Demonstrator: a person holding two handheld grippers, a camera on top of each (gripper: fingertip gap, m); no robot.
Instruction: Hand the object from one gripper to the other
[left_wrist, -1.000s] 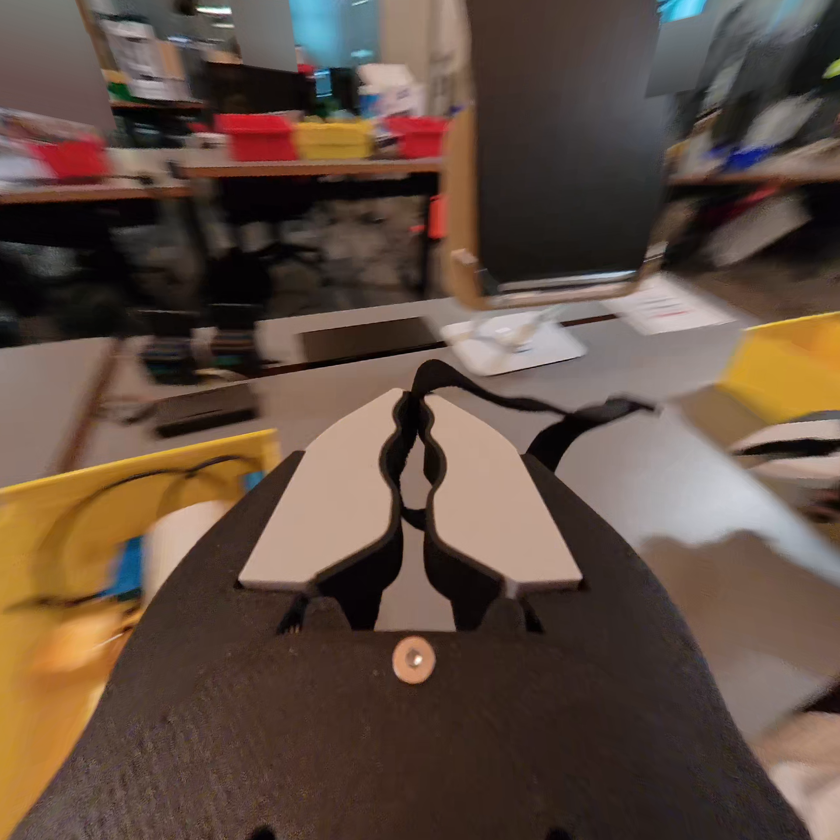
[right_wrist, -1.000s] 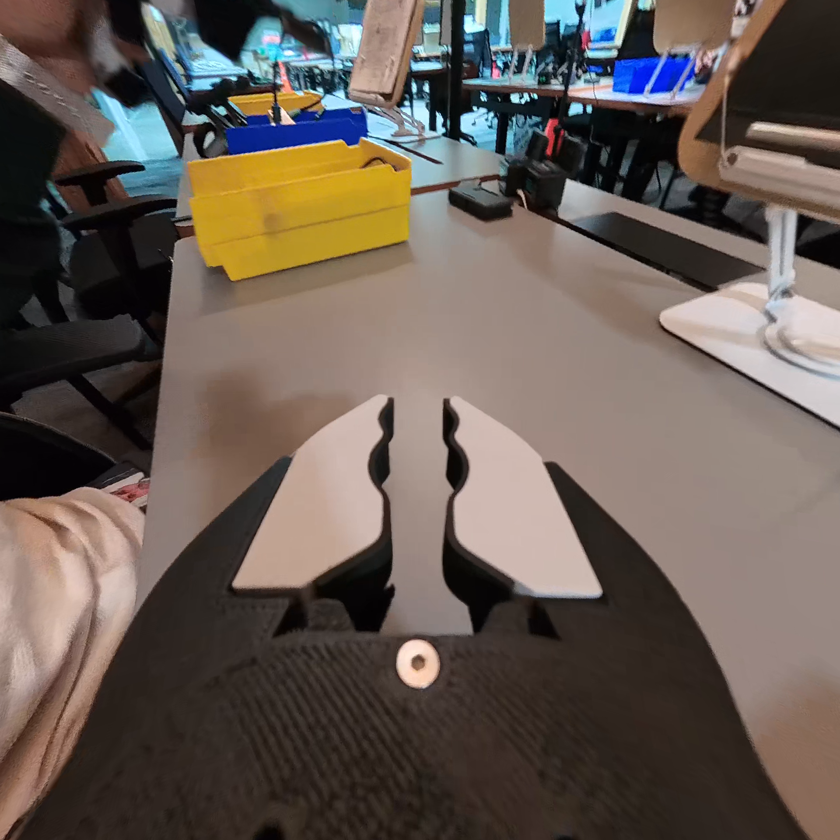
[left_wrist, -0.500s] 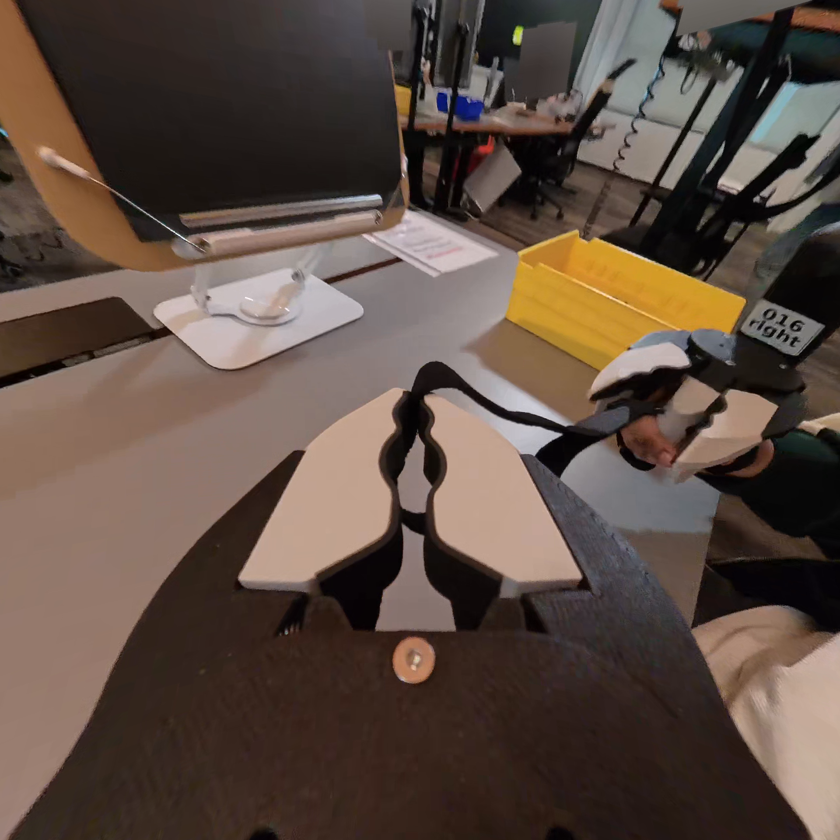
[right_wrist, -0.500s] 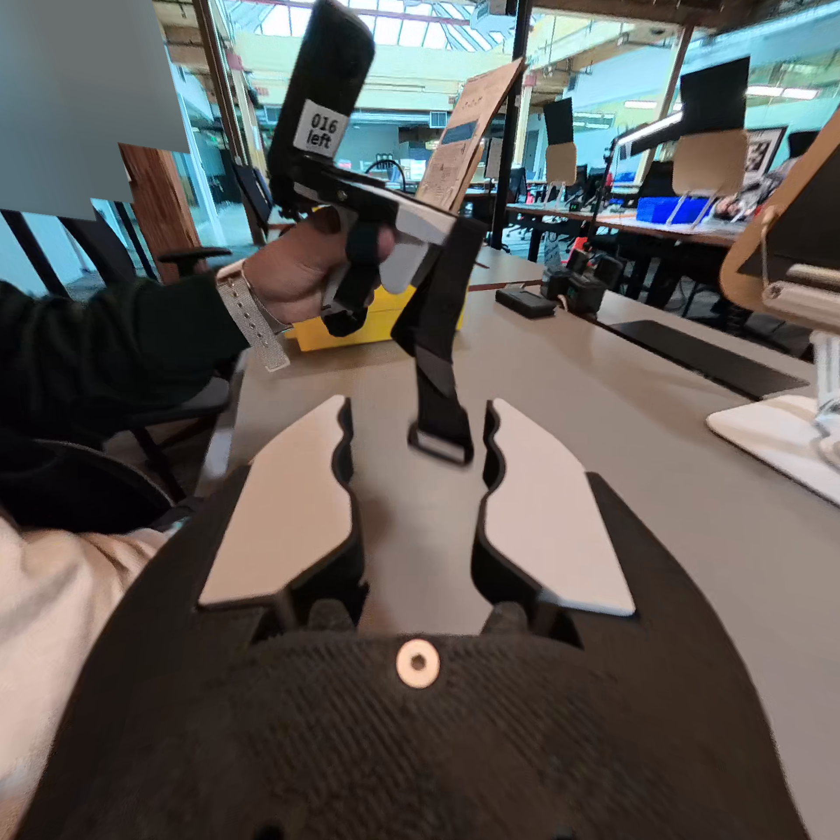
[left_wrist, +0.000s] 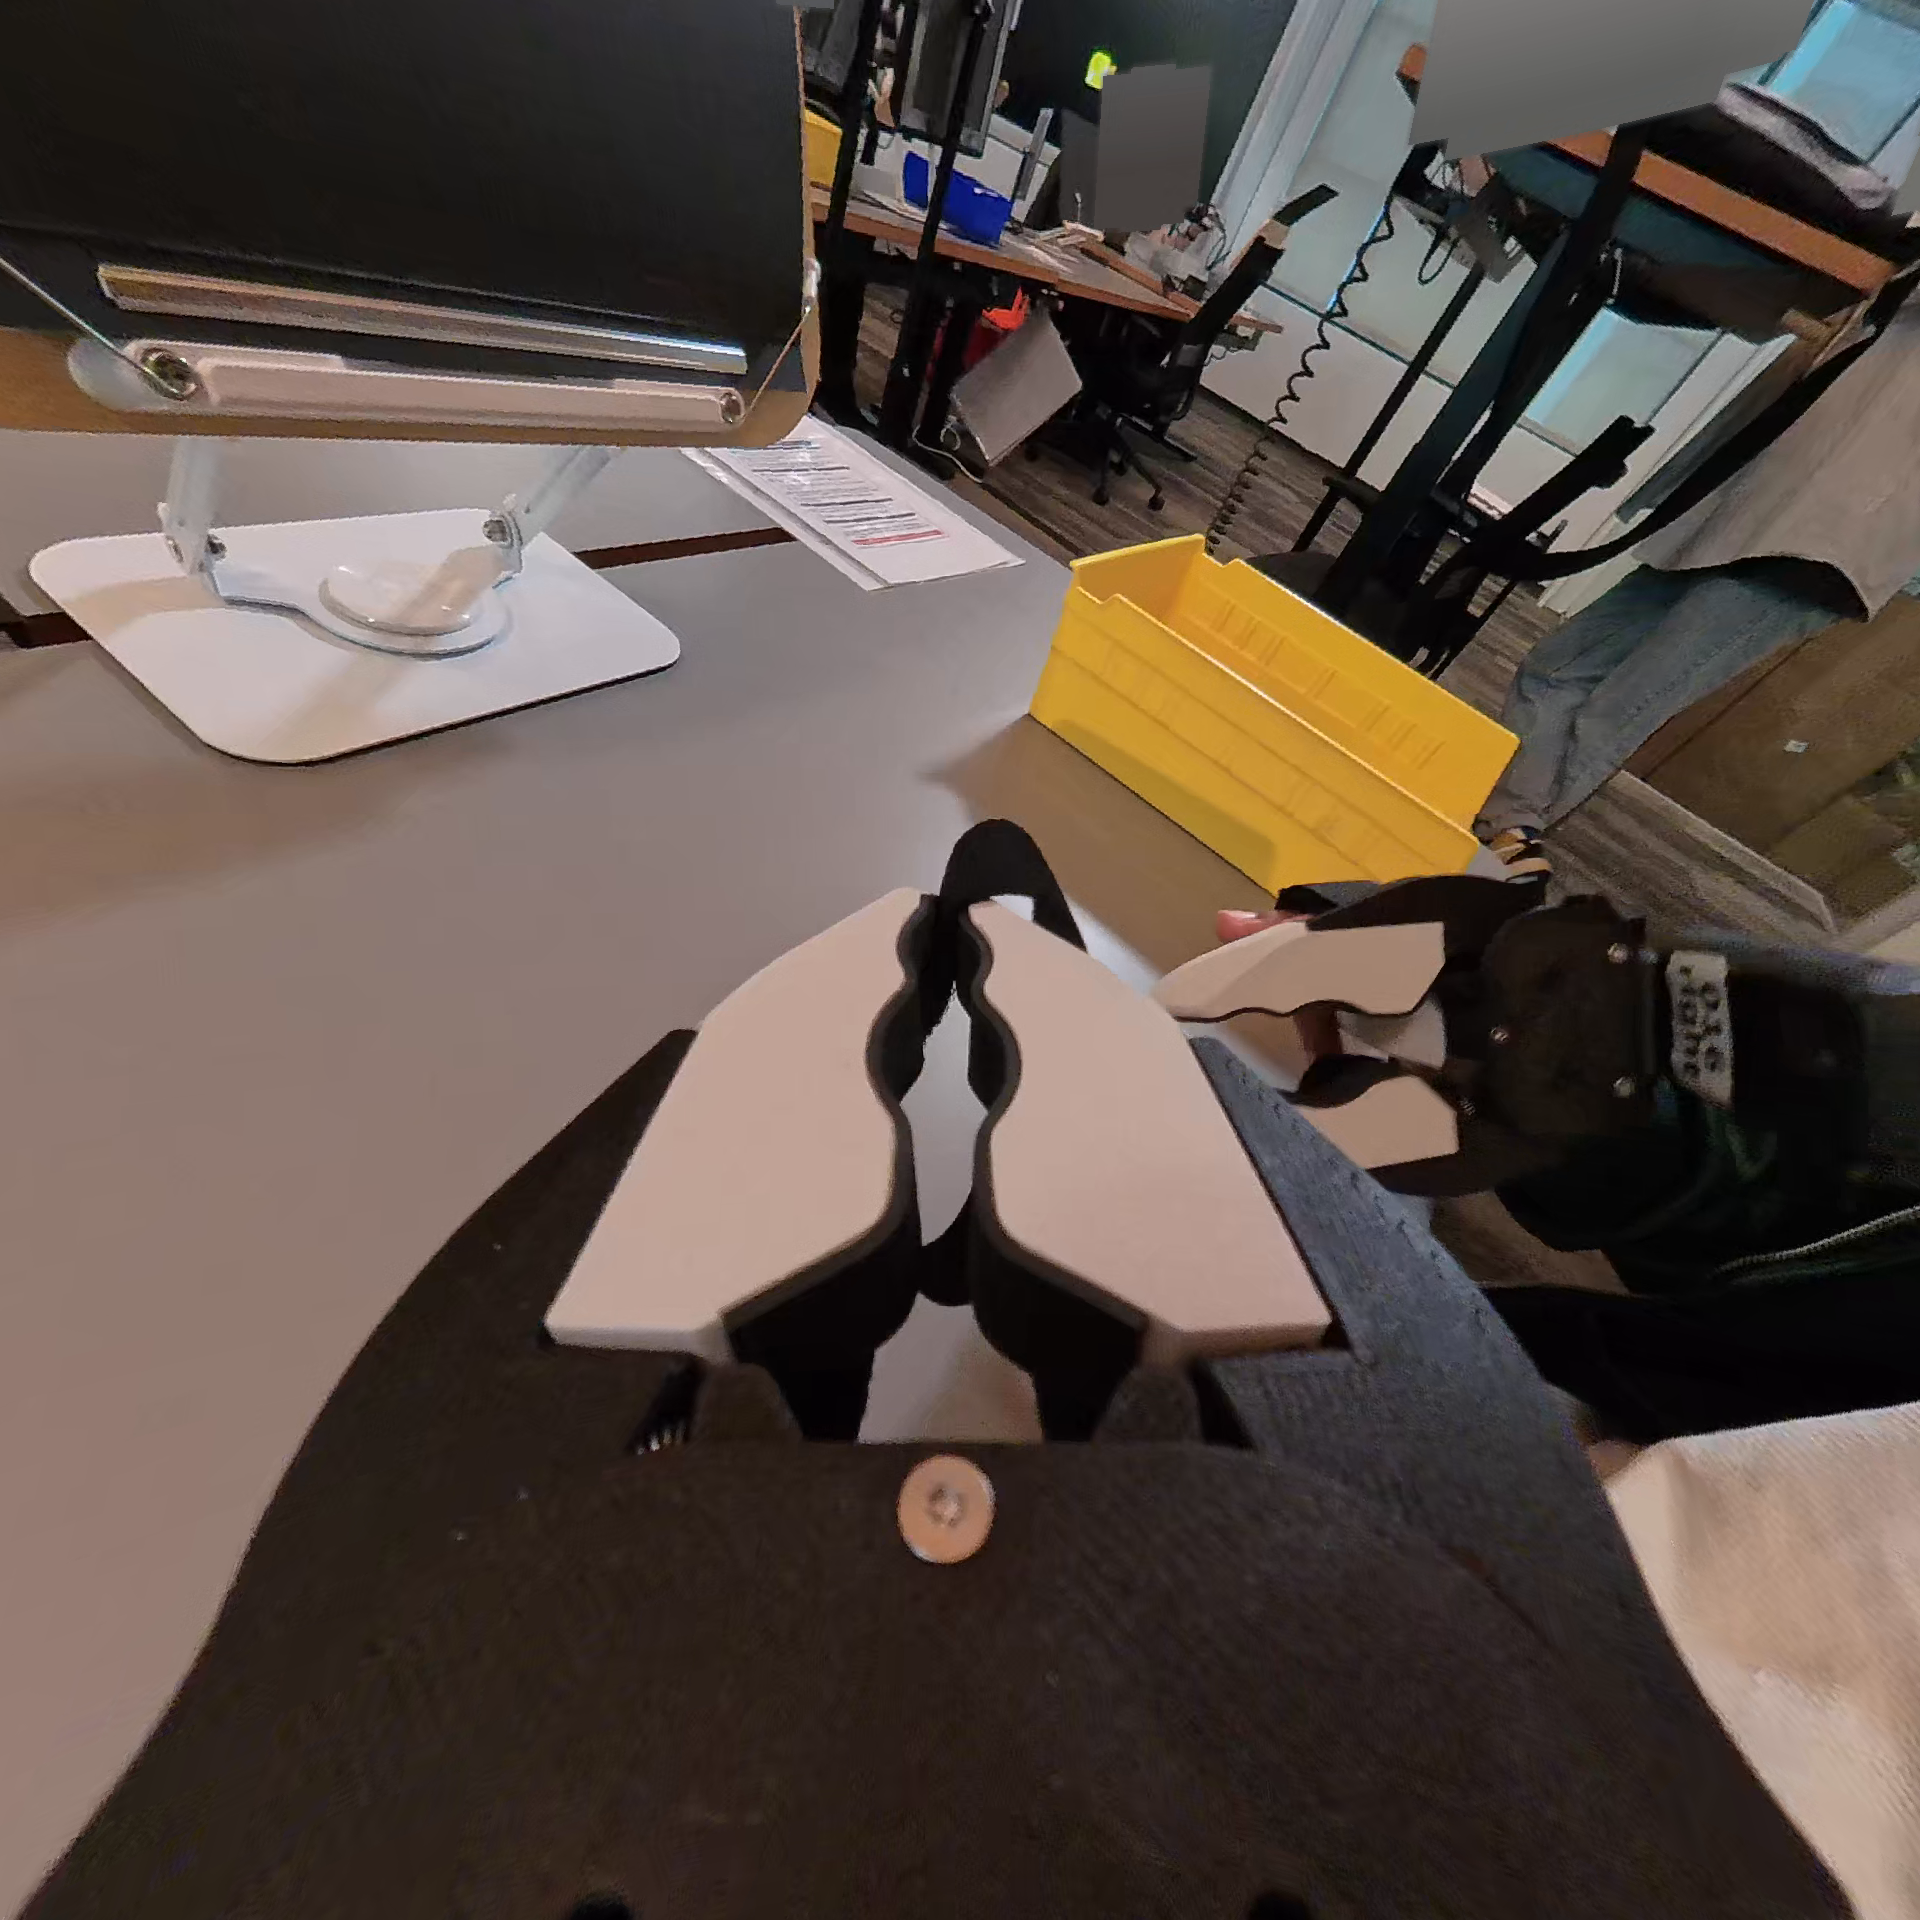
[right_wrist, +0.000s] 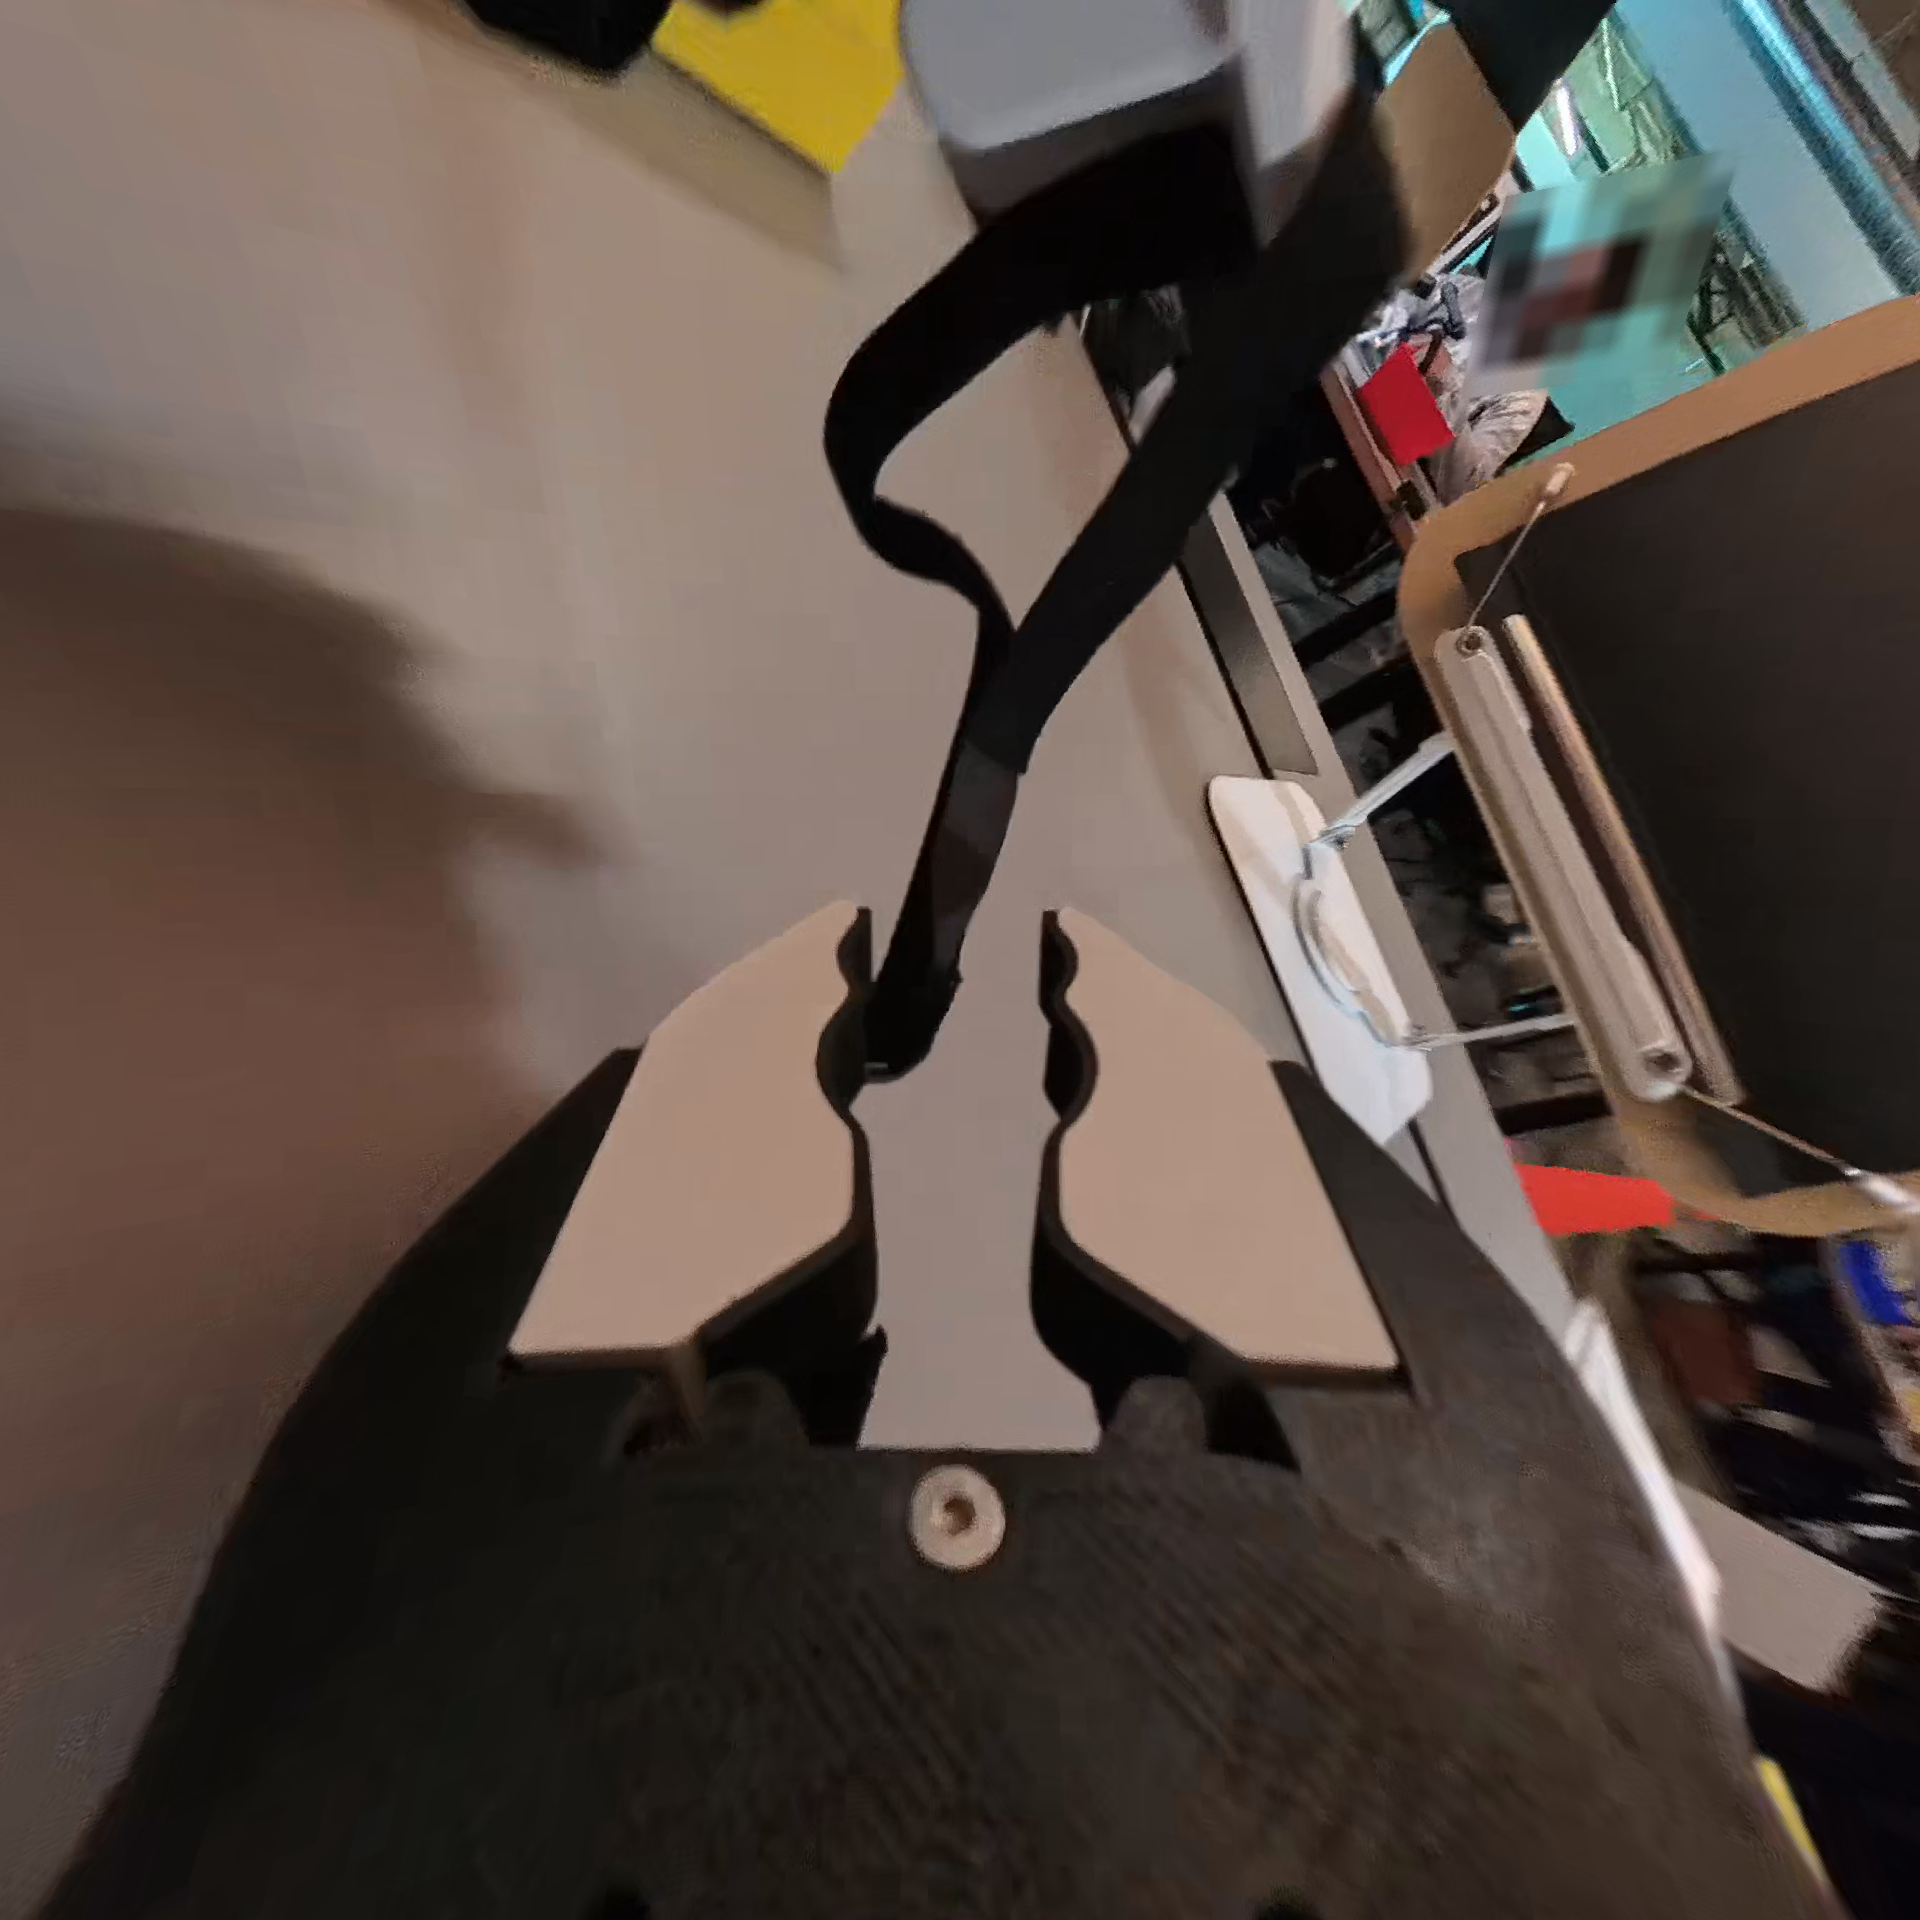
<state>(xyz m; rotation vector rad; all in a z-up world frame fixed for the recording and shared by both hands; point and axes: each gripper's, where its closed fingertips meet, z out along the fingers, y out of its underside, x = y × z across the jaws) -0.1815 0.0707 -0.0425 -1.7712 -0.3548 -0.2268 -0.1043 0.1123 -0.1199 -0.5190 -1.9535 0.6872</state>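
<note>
A black strap (left_wrist: 992, 862) is pinched in my left gripper (left_wrist: 945, 914), which is shut on it; a small loop sticks out past the fingertips. In the right wrist view the strap (right_wrist: 987, 727) hangs down from the left gripper's blurred grey finger (right_wrist: 1081, 104), and its lower end lies between the jaws of my right gripper (right_wrist: 951, 935), against the left finger. The right jaws stand apart with a gap on the strap's right side. In the left wrist view the right gripper (left_wrist: 1278, 1049) sits just to the right, a little above the grey table (left_wrist: 520, 935).
A yellow bin (left_wrist: 1278, 717) stands on the table's right end. A tablet stand with a white base (left_wrist: 353, 634) is at the back left, and a paper sheet (left_wrist: 852, 509) lies behind. The stand also shows in the right wrist view (right_wrist: 1538, 852). Chairs and desks lie beyond.
The right gripper has moved in close and turned, so the strap's end now lies between its jaws. Its jaws are narrower than half a second ago. The left gripper stays shut on the strap.
</note>
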